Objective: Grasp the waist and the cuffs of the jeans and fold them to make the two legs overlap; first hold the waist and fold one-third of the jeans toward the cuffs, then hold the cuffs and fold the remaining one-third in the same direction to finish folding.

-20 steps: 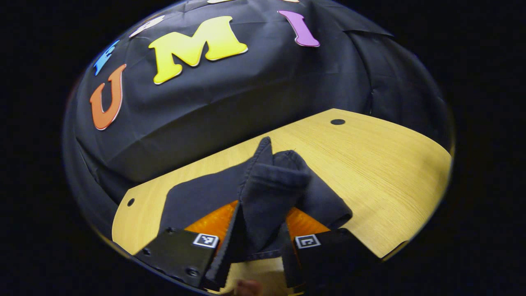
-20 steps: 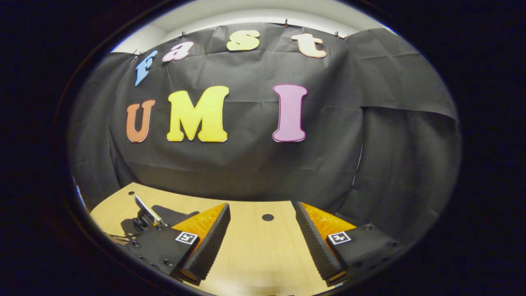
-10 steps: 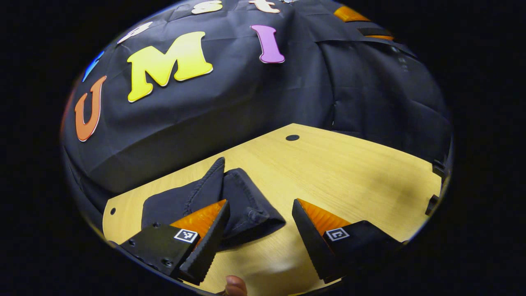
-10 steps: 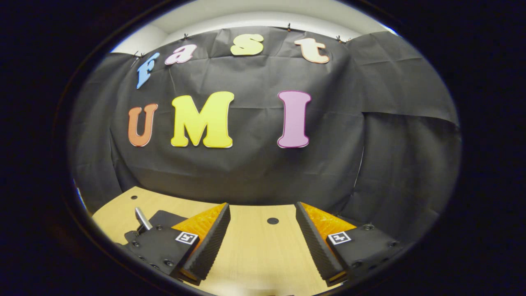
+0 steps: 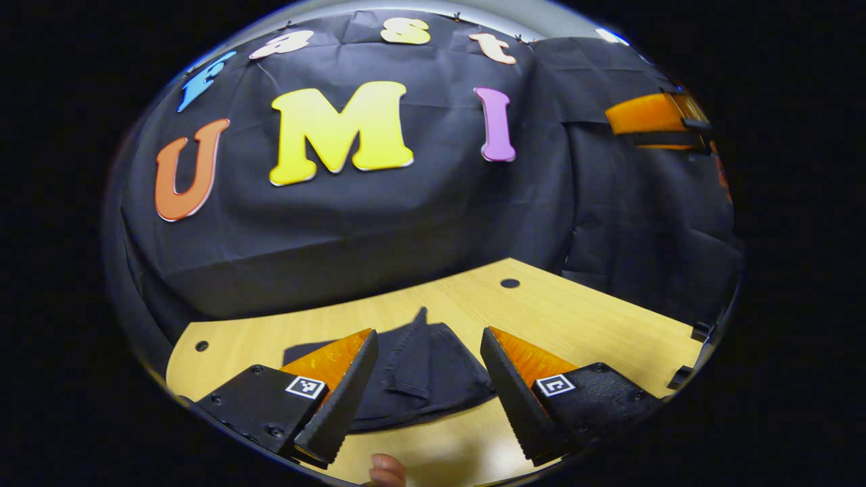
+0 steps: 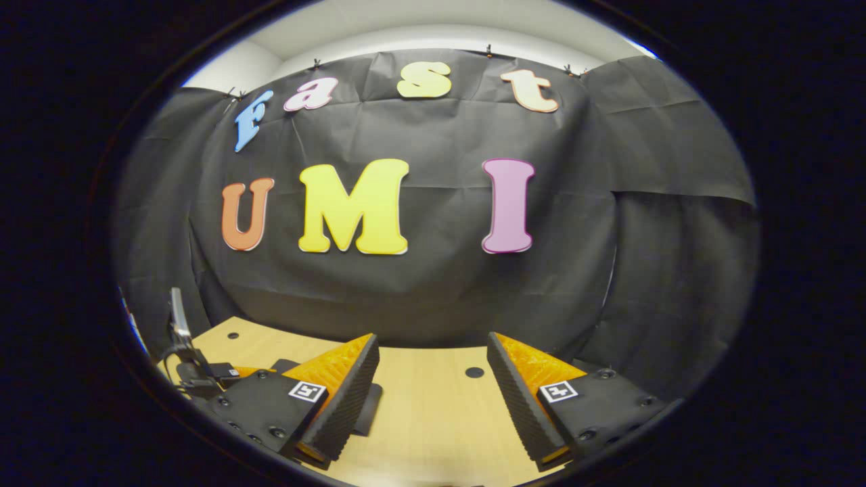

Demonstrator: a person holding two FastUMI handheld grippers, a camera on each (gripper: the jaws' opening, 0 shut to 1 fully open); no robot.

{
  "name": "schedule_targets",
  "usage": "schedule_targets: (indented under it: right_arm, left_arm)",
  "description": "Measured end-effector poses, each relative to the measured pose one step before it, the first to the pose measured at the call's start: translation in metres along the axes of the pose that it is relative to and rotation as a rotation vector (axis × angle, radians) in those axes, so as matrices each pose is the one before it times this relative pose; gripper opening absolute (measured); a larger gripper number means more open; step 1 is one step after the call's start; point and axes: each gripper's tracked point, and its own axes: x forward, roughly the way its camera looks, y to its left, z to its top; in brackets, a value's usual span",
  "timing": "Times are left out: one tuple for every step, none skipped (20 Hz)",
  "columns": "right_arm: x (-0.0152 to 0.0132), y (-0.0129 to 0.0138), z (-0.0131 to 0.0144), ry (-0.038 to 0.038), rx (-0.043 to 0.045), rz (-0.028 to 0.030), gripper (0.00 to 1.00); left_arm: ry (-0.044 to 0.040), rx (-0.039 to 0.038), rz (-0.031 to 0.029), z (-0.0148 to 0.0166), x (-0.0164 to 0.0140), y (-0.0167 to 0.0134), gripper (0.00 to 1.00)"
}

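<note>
The dark jeans (image 5: 419, 375) lie folded in a small bundle on the wooden table (image 5: 595, 318), with a raised crease running along the top. My left gripper (image 5: 427, 333) stands open above the bundle's near side, one finger on either side and neither touching it. In the right gripper view, my right gripper (image 6: 433, 336) is open over bare table (image 6: 433, 419) with nothing between its fingers. A dark edge of the jeans (image 6: 369, 409) peeks out beside its left finger. The right gripper (image 5: 653, 118) also appears high at the upper right of the left gripper view.
The black cloth wall closes off the table's far side. Small round holes (image 5: 509, 283) (image 5: 201, 345) mark the tabletop. A person's fingertip (image 5: 385, 468) shows at the bottom edge. The left gripper's body (image 6: 186, 355) sits at the far left of the right gripper view.
My left gripper was shut on a fold of the jeans; it has opened, let go and drawn back, and the jeans now lie flat. The right gripper stayed open and drifted slightly.
</note>
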Motion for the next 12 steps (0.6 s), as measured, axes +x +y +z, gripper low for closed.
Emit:
schedule_targets:
  right_arm:
    - [0.00391, 0.01348, 0.00170, -0.00739, 0.00295, 0.01846, 0.99]
    - [0.00366, 0.01449, 0.00124, -0.00640, -0.00069, 0.01809, 0.99]
    - [0.00438, 0.01265, 0.00001, -0.00697, -0.00152, 0.01710, 0.99]
    - [0.00387, 0.01348, 0.00065, -0.00521, 0.00330, 0.01921, 0.99]
    - [0.00311, 0.01437, -0.00100, 0.00036, 0.00671, 0.02168, 0.99]
    - [0.00369, 0.01328, -0.00288, 0.00276, 0.00603, 0.02166, 0.99]
    - [0.00299, 0.01239, -0.00141, 0.00044, 0.00313, 0.01953, 0.98]
    - [0.00320, 0.01071, 0.00107, -0.00418, -0.00013, 0.01587, 0.99]
    - [0.00188, 0.00922, -0.00010, -0.00539, -0.00261, 0.01051, 0.99]
    - [0.00180, 0.00868, 0.00089, -0.00221, -0.00082, 0.00920, 0.98]
    - [0.00202, 0.00847, 0.00142, -0.00221, 0.00293, 0.01289, 0.99]
    - [0.00121, 0.00860, 0.00106, -0.00230, -0.00030, 0.01234, 0.99]
  left_arm:
    - [-0.02388, -0.00924, 0.01329, 0.01263, -0.00616, 0.01204, 0.97]
    - [-0.02703, -0.00384, 0.01080, 0.01144, -0.00581, 0.01162, 0.97]
    - [-0.01812, 0.00345, 0.01722, 0.01071, -0.00399, 0.01218, 0.97]
    - [-0.01347, 0.00847, 0.02459, 0.01116, -0.00287, 0.01363, 0.98]
    - [-0.02228, 0.00367, 0.02175, 0.01325, -0.00289, 0.01355, 0.99]
    - [-0.01800, -0.00460, 0.01755, 0.00965, -0.00525, 0.00998, 1.00]
    - [-0.02256, -0.00996, 0.02126, 0.01142, -0.00431, 0.01224, 1.00]
    - [-0.01717, -0.01207, 0.01429, 0.00756, -0.00379, 0.00856, 0.94]
    - [-0.01274, -0.01239, 0.01672, 0.00717, -0.00323, 0.00967, 1.00]
    - [-0.00765, -0.01173, 0.01752, 0.00576, -0.00470, 0.00980, 1.00]
    - [-0.00770, -0.01075, 0.01346, 0.00488, -0.00301, 0.00839, 1.00]
    - [0.00373, -0.01238, 0.01523, 0.00303, -0.00328, 0.00742, 1.00]
